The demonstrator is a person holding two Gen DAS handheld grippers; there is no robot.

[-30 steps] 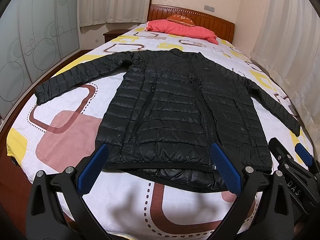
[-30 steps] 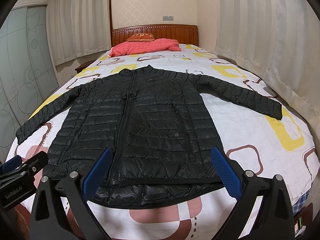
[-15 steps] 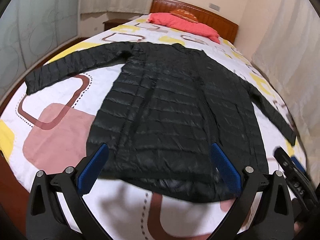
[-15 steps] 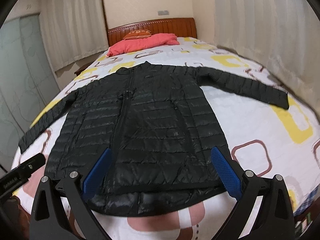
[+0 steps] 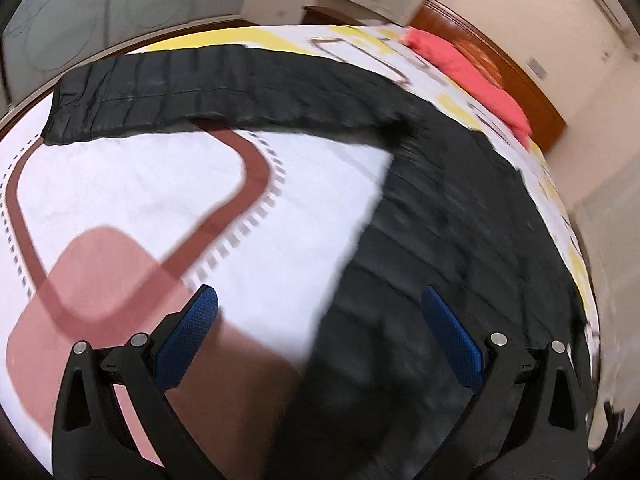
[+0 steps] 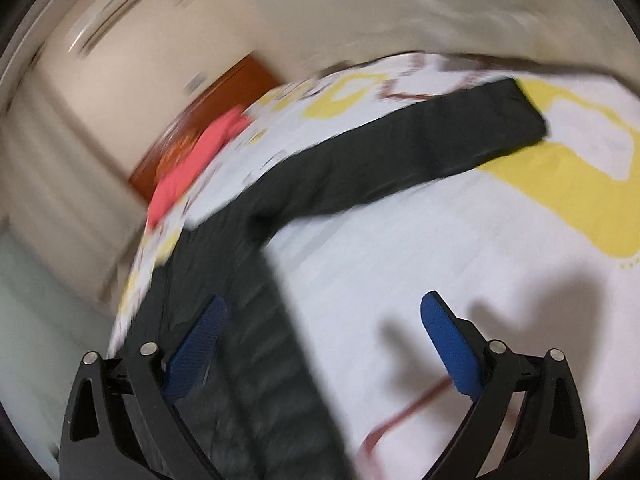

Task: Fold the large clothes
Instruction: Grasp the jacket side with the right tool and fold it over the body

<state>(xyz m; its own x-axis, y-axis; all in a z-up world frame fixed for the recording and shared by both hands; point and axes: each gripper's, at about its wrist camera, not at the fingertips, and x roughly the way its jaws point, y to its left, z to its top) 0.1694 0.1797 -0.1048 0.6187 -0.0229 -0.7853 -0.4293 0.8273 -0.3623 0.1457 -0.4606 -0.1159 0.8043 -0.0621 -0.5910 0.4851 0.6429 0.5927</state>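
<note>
Black jacket (image 5: 460, 216) lies flat on the bed (image 5: 304, 208), sleeves spread to either side. Left hand-held gripper (image 5: 320, 336) open, over the jacket's side edge, nothing between its pads. Right hand-held gripper (image 6: 320, 344) open, jaws have just been closing a little, above the jacket's other edge, nothing pressed. Pink pillow (image 5: 468, 68) by the headboard (image 5: 516, 76). Both views blurred

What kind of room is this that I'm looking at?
Most likely a bedroom. A black puffer jacket lies spread on a bed with a patterned cover, a pink pillow rests at a wooden headboard, and pale curtains hang by the wall.
</note>
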